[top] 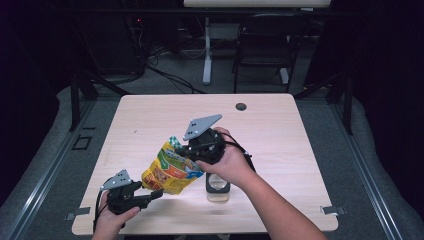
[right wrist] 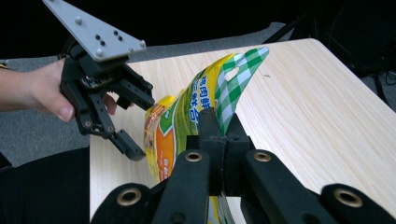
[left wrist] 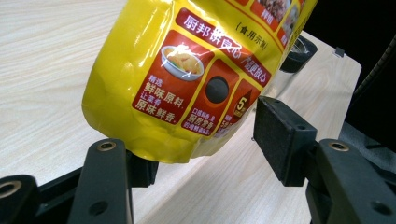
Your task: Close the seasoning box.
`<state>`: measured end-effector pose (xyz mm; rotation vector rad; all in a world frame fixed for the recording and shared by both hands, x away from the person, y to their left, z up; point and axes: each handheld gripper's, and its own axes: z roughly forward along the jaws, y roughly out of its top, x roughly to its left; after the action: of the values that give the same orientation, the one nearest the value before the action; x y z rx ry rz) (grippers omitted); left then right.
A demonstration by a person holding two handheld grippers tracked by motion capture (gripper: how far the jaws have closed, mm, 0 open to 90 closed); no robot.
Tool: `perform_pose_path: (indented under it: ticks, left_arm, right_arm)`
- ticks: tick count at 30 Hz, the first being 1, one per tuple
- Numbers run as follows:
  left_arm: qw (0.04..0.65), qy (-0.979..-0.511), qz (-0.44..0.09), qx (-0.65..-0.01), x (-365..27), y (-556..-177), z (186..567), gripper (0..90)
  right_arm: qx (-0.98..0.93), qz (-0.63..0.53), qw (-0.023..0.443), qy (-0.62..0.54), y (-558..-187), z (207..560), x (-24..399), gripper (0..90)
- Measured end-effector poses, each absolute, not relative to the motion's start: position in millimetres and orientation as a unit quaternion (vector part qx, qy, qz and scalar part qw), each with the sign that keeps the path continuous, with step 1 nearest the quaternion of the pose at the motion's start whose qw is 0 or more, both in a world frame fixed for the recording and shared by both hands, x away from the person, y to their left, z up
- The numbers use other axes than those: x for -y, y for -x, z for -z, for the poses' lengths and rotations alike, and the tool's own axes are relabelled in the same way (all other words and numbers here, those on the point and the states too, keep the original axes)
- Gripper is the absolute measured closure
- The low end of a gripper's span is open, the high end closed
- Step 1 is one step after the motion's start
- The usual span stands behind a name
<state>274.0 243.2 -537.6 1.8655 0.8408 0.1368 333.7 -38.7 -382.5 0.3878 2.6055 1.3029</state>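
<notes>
From the high view, the right gripper [top: 186,150] is pinching the top of a yellow snack bag [top: 169,174] and holding it tilted above the table [top: 280,125], beside a small clear jar [top: 218,186]. The left gripper [top: 150,195] is waiting at the bag's lower end.

Along the left gripper [left wrist: 205,154], the jaws are standing wide, the bag's [left wrist: 187,79] bottom hanging between them, unsqueezed.

Along the right gripper [right wrist: 218,133], the jaws are clamping the bag's [right wrist: 187,121] checkered edge.

yellow snack bag [top: 170,172]: 1 | clear jar with black lid [top: 218,184]: 1 | handheld gripper: 2, left gripper [top: 150,196] and right gripper [top: 184,150] | desk [top: 280,135]: 1 | chair [top: 262,47] behind desk: 1
</notes>
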Motion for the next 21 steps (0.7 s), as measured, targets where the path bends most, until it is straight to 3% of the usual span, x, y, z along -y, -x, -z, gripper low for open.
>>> perform_pose_path:
  ticks: [21]
  left_arm:
    - [0.539,-0.762,-0.058,-0.354,-251,-273,532,47.7]
  right_arm:
    - [-0.886,-0.429,0.106,-0.143,-335,396,50,89.9]
